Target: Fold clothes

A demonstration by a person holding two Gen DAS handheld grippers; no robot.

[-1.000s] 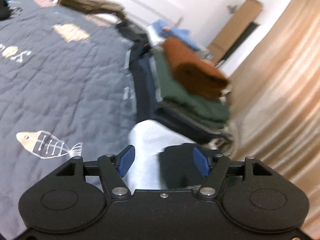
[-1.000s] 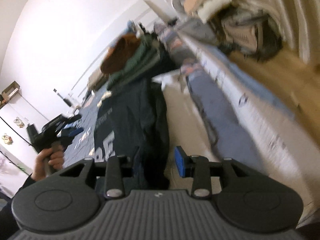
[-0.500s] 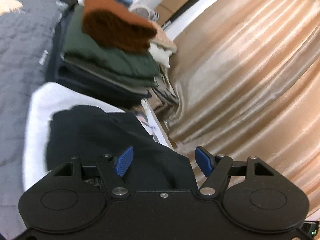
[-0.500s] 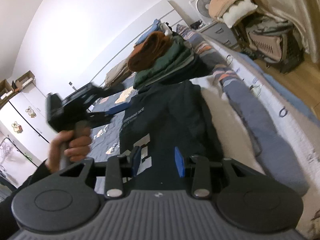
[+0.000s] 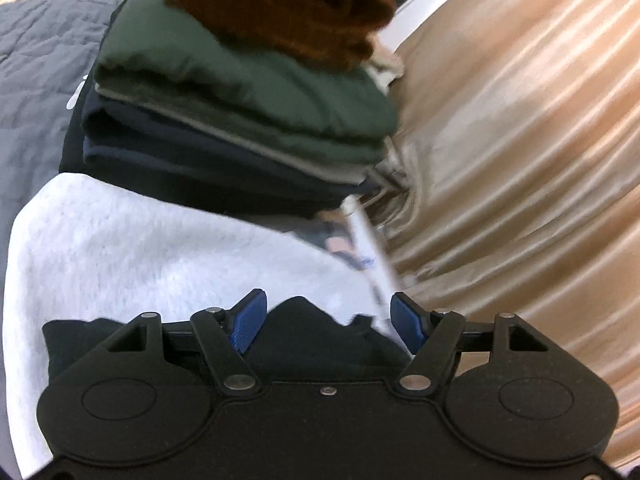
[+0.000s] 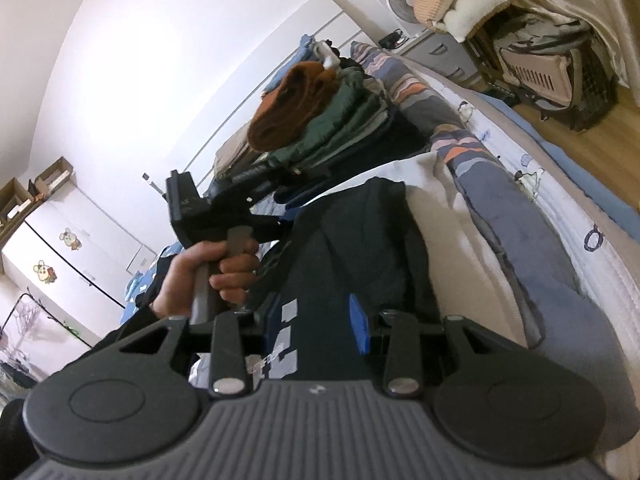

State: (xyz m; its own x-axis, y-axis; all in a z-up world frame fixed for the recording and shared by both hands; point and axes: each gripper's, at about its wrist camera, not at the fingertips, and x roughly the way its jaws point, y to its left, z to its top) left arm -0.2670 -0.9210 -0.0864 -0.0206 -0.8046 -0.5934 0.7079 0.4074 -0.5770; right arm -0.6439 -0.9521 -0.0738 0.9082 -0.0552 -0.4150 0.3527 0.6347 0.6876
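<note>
Dark garment (image 6: 352, 248) lay spread on a white blanket (image 5: 132, 248) on the bed, just before a stack of folded clothes (image 5: 240, 120). Left tongs (image 5: 324, 322) stood open above its edge, gripping nothing. Right tongs (image 6: 316, 322) were partly closed; whether they pinched the cloth, I could not tell.

Bright, wall glare – motion blur, fisheye-bent edges.

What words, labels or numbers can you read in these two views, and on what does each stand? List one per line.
None can be read in full.
Dark garment, white print near the right gripper: block shapes, cut off, unreadable.
Folded stack, small white print on a dark layer: too blurred to read.
Left wrist view: no text visible.
</note>
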